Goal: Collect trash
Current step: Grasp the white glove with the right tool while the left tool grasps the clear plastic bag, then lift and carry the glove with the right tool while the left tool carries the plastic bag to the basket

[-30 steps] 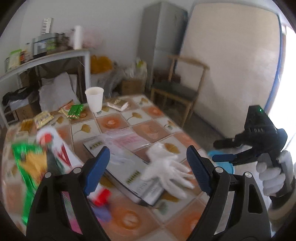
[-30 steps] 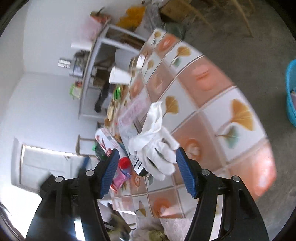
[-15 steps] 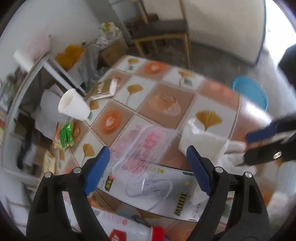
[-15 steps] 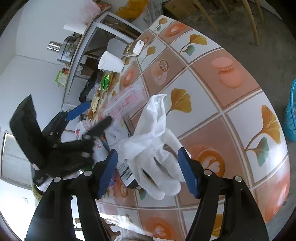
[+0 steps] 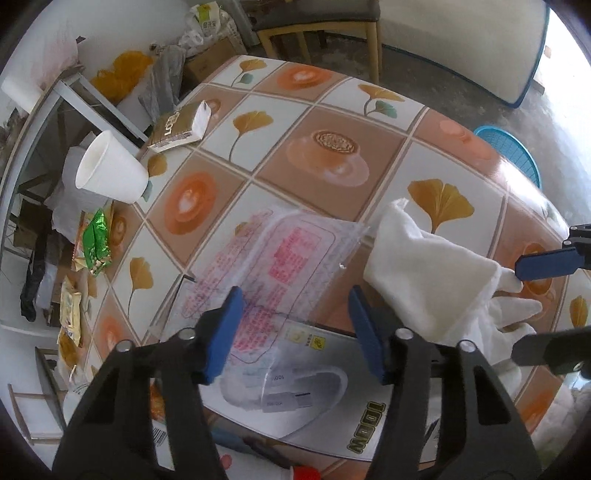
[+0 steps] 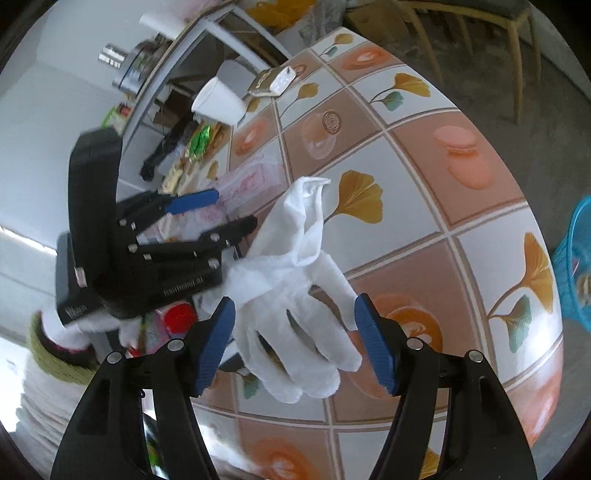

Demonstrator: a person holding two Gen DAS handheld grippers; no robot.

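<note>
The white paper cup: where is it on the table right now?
The white paper cup stands at the table's far-left edge in the left wrist view, between the brown carton and the green wrapper.

One white glove [image 5: 436, 280], one paper cup [image 5: 110, 173], one clear wrapper [image 5: 280, 254], one blue basket [image 5: 513, 151], two tools.

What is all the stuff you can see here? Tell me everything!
glove: one, white, on table between right gripper's fingers
plastic bag: one, clear with pink print, partly on the box
box: one, white, near table edge
cup: one, white, far left of table
small carton: one, brown, beyond cup
snack packet: one, green, left edge
basket: one, blue, on floor
chair: one, wooden, beyond table
table: one, tile-patterned
left gripper: closing above the bag
right gripper: open around glove
</note>
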